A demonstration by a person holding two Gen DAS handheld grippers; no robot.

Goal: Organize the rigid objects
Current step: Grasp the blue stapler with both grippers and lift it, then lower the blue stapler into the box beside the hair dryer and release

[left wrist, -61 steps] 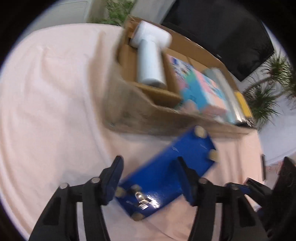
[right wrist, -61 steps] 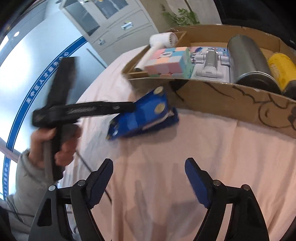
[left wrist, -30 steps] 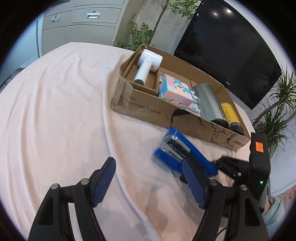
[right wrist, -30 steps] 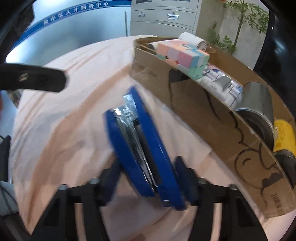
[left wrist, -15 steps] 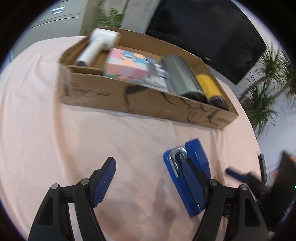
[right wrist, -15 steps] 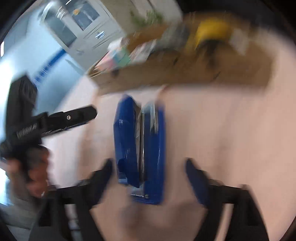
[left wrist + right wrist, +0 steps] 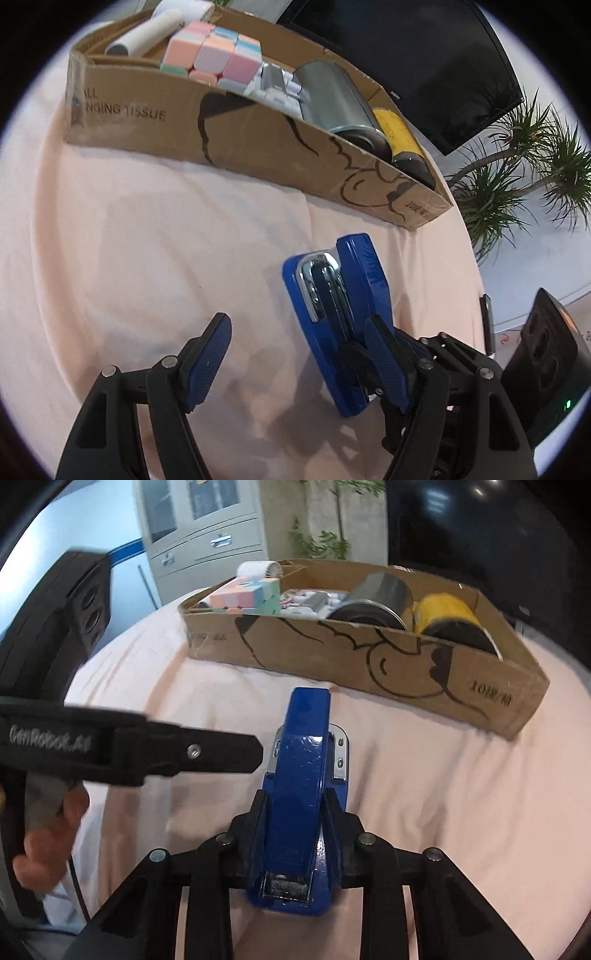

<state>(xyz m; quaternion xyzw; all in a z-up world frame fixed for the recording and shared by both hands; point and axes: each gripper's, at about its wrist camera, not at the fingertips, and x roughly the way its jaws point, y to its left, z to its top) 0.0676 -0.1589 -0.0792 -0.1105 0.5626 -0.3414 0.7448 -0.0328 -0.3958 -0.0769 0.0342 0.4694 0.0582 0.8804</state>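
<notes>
Just beyond the stapler [image 7: 299,775] sits a filled cardboard box [image 7: 369,657].

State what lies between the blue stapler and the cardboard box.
Only bare pink tablecloth separates the blue metal stapler from the brown cardboard box, shown in the right wrist view.

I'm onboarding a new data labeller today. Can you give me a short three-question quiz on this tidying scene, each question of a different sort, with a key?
1. True or false: the blue stapler already lies inside the cardboard box.
2. Which gripper has the stapler between its fingers? A) left gripper B) right gripper C) neither
3. Fill in: the yellow can lies in the box right beside the ___ can.

Key
1. False: it is on the pink cloth, in front of the box.
2. B: its jaws are closing on the stapler's sides; the left gripper stands open, empty.
3. Silver.
</notes>
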